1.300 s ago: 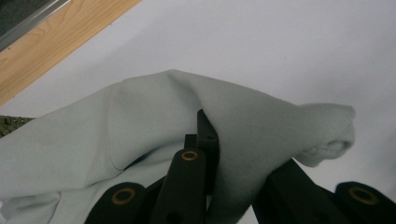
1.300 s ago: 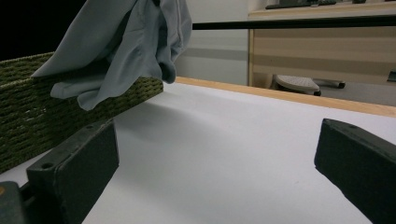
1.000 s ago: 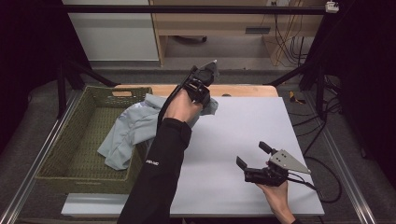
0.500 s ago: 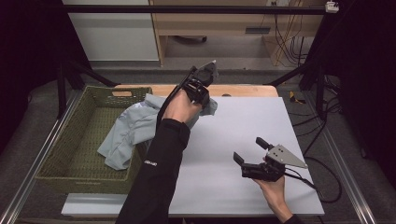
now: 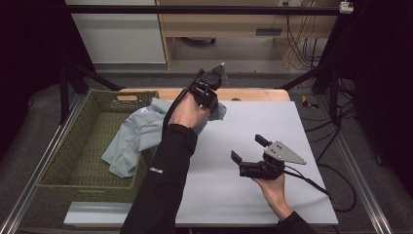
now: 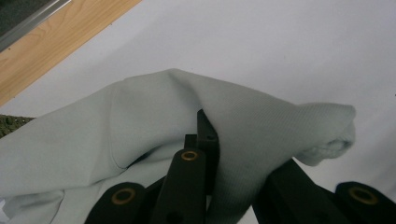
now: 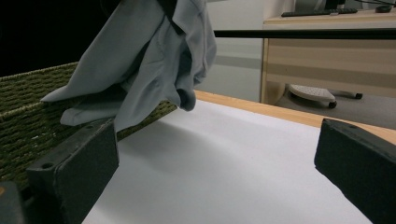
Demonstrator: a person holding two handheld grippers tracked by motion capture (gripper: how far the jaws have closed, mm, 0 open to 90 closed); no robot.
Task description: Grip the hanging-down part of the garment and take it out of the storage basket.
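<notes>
Left gripper (image 5: 210, 84) clamps pale shirt (image 5: 136, 136) above basket (image 5: 73, 165); right gripper (image 5: 249, 150) hovers, jaws wide, empty.

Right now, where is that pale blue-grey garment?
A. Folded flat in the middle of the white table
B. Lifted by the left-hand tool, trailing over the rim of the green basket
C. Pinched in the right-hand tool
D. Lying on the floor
B: the left gripper has its jaws shut on the garment, which drapes over the green basket rim; the right gripper has its jaws open with nothing between them.
</notes>
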